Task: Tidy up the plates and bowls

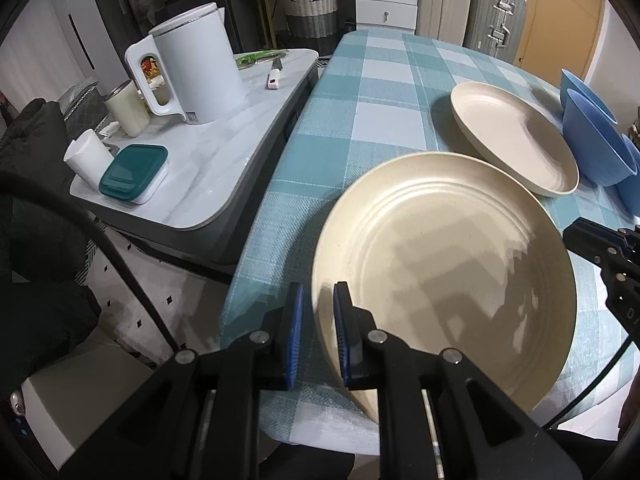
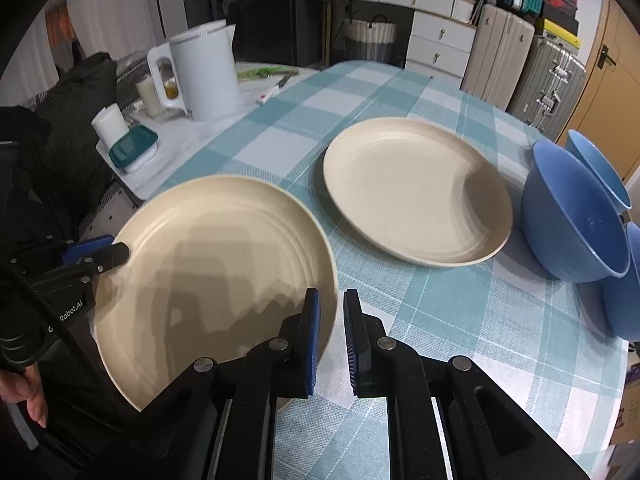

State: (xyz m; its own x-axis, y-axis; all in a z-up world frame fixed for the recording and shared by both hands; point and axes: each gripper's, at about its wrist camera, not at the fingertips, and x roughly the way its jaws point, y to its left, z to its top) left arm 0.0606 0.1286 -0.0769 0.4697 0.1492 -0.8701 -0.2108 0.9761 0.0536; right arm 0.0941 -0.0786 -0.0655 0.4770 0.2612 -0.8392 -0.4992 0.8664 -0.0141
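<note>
While the left gripper pinches the rim of the near plate and the right gripper straddles its opposite rim without clamping, stacking looks barely begun: the second plate lies apart beyond it, blue bowls unnested farther right.

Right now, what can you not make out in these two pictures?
blue bowls: their number, cut off by the right edge in both views.
near plate: its underside, hidden by the plate itself.
white kettle: its label text, too small in the left wrist view.
</note>
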